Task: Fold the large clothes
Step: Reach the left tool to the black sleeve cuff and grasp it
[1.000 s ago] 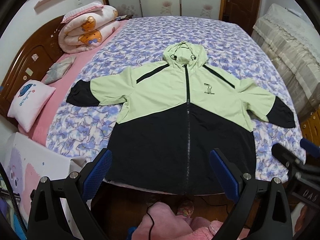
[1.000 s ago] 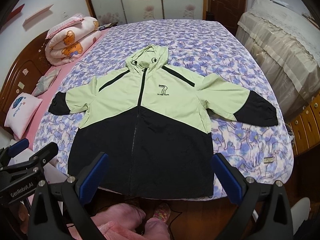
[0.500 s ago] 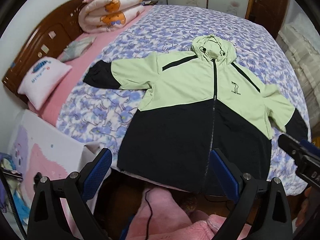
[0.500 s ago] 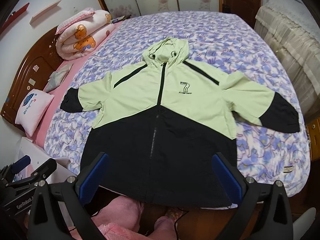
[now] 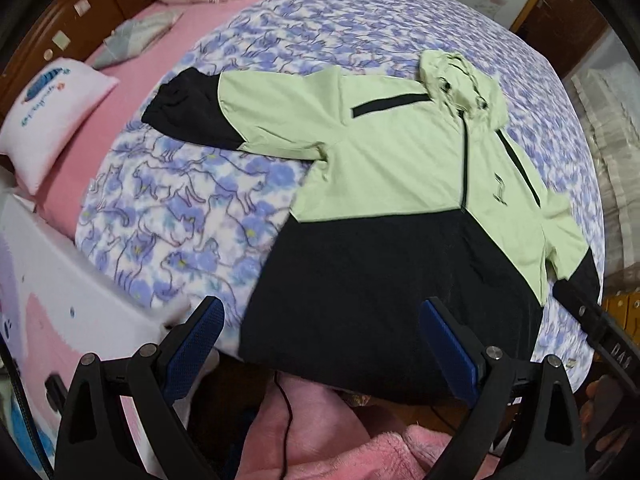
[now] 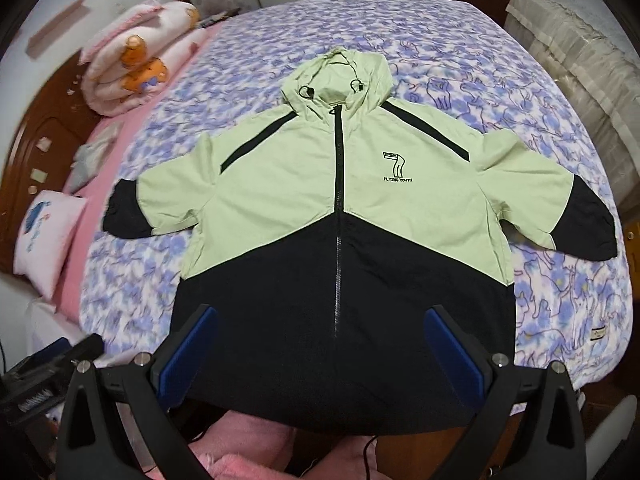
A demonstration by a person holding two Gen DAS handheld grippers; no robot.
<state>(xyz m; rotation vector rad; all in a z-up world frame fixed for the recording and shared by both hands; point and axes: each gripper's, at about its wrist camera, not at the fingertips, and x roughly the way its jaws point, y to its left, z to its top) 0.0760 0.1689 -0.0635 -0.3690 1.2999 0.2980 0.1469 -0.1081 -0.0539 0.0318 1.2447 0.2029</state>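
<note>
A light green and black hooded jacket [image 6: 340, 208] lies flat and zipped on the bed, sleeves spread, hood pointing away, hem at the near edge. It also shows in the left wrist view [image 5: 400, 208]. My left gripper [image 5: 322, 344] is open and empty, above the bed's near left corner, over the hem's left part. My right gripper [image 6: 320, 352] is open and empty, above the middle of the black hem. The left gripper's body shows low left in the right wrist view [image 6: 44, 376].
A floral purple blanket [image 6: 480, 64] covers the bed. A small white pillow [image 5: 48, 120] and a rolled bear-print quilt [image 6: 132, 60] lie on the pink sheet at left. A wooden headboard [image 6: 36, 136] stands far left. A covered cabinet [image 6: 580, 52] stands at right.
Both grippers have moved forward and lower toward the jacket's hem. The left one has swung left, so the jacket sits to its right. Both stay open.
</note>
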